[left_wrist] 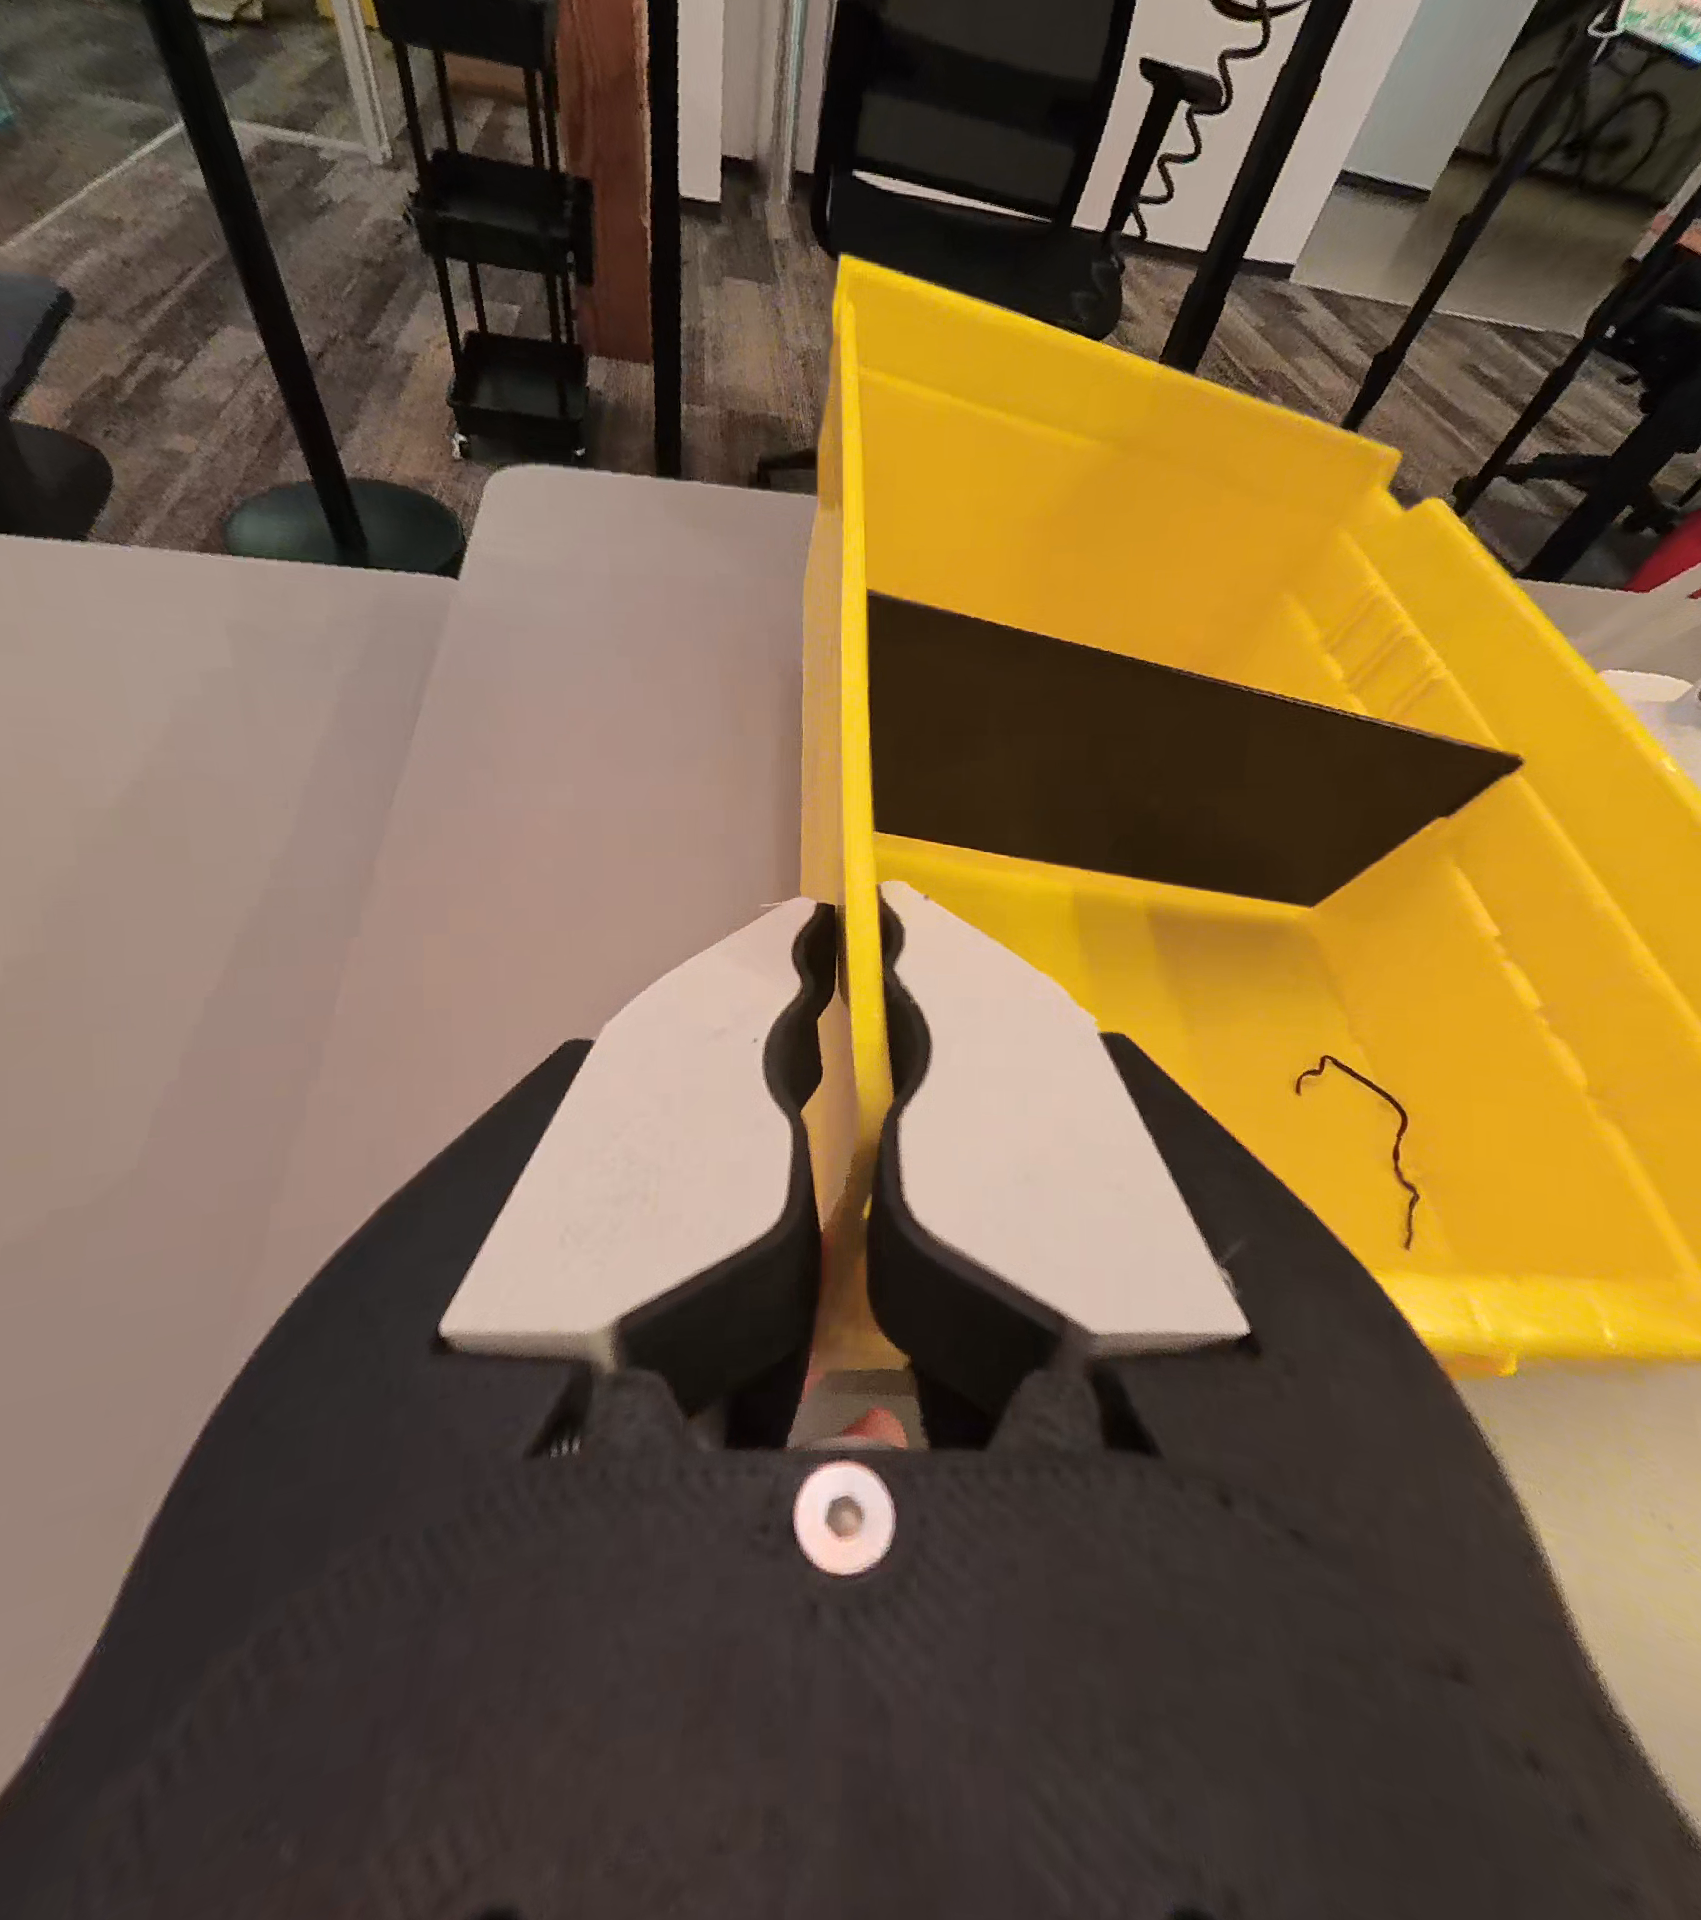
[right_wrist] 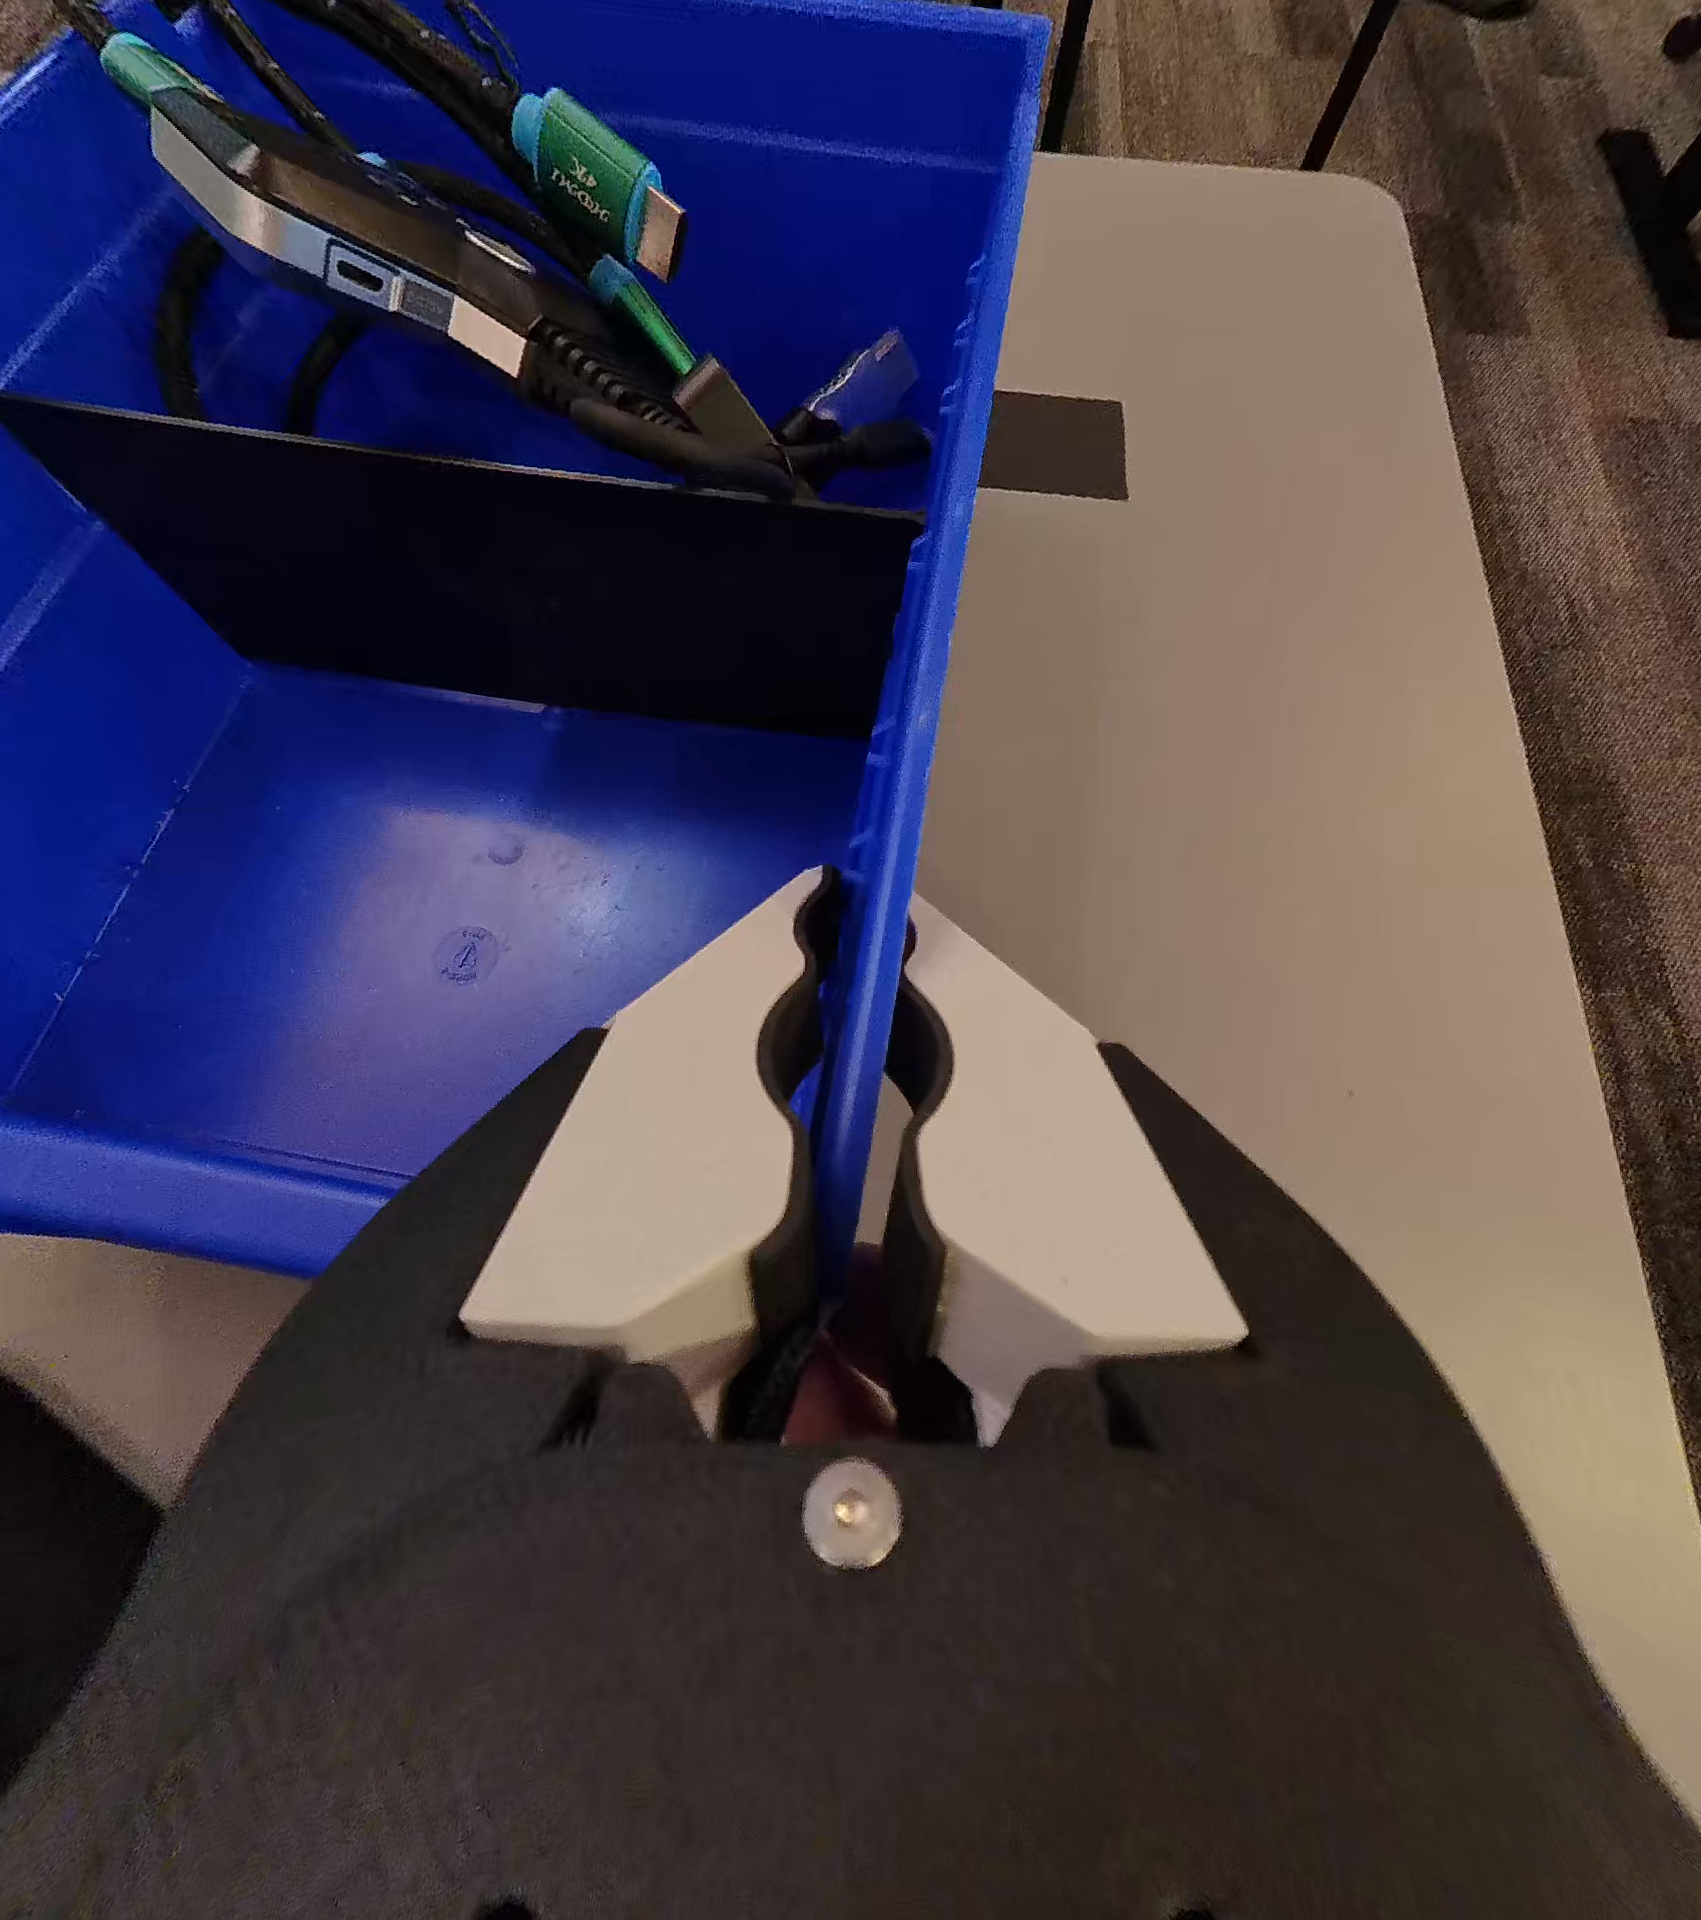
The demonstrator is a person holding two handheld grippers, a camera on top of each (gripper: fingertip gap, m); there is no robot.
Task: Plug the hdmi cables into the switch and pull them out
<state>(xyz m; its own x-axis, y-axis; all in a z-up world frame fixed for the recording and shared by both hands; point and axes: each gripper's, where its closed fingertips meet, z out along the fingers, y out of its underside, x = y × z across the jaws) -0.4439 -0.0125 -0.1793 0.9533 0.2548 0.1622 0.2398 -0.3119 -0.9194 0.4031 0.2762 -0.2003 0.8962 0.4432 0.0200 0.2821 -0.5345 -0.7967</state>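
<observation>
In the right wrist view a blue bin (right_wrist: 202, 935) stands on the table. Its far compartment holds the silver-and-black HDMI switch (right_wrist: 337, 244) and several cables, among them a green-ended HDMI plug (right_wrist: 607, 182) and a blue plug (right_wrist: 861, 374). My right gripper (right_wrist: 861, 914) is shut on the bin's right side wall (right_wrist: 939, 623). In the left wrist view my left gripper (left_wrist: 858, 925) is shut on the left side wall (left_wrist: 841, 644) of a yellow bin (left_wrist: 1448, 1091), which holds only a thin dark thread (left_wrist: 1376, 1132).
Each bin has a black divider, yellow (left_wrist: 1137, 748) and blue (right_wrist: 472, 582). A black tape strip (right_wrist: 1059, 447) lies on the white table (right_wrist: 1241, 831) right of the blue bin. The table's right edge is close. Stools, stands and a cart (left_wrist: 513, 260) are beyond the table.
</observation>
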